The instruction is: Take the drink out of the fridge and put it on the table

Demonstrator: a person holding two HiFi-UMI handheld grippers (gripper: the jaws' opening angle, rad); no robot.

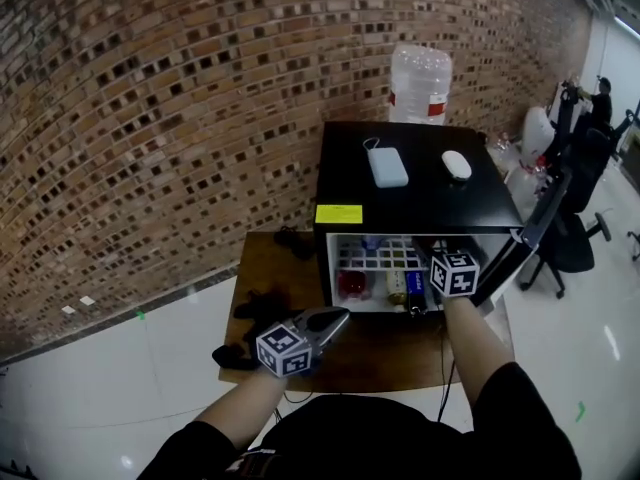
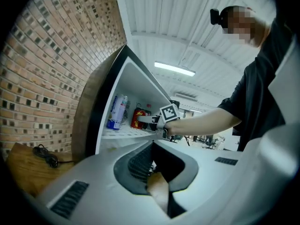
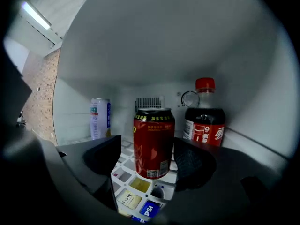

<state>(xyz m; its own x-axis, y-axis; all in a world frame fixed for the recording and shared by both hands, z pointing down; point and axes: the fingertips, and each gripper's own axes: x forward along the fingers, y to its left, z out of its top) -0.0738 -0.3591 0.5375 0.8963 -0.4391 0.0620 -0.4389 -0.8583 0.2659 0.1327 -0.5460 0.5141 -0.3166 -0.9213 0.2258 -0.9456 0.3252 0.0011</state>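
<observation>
The right gripper [image 3: 149,157] stands spread around an untouched red can [image 3: 153,142] with a yellow-lettered black top band, upright on the fridge's white grid shelf [image 3: 123,163] at frame centre. Below, a blue label [image 3: 148,210] reads "PSI". The left gripper's [image 2: 153,144] jaws are pressed together.

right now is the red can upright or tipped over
Upright: the red can stands on its base on the white grid shelf, top rim level.

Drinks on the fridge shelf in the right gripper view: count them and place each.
3. A red can stands front and centre, a cola bottle behind it to the right, a white-and-blue can at the back left. More may be hidden under the shelf.
</observation>
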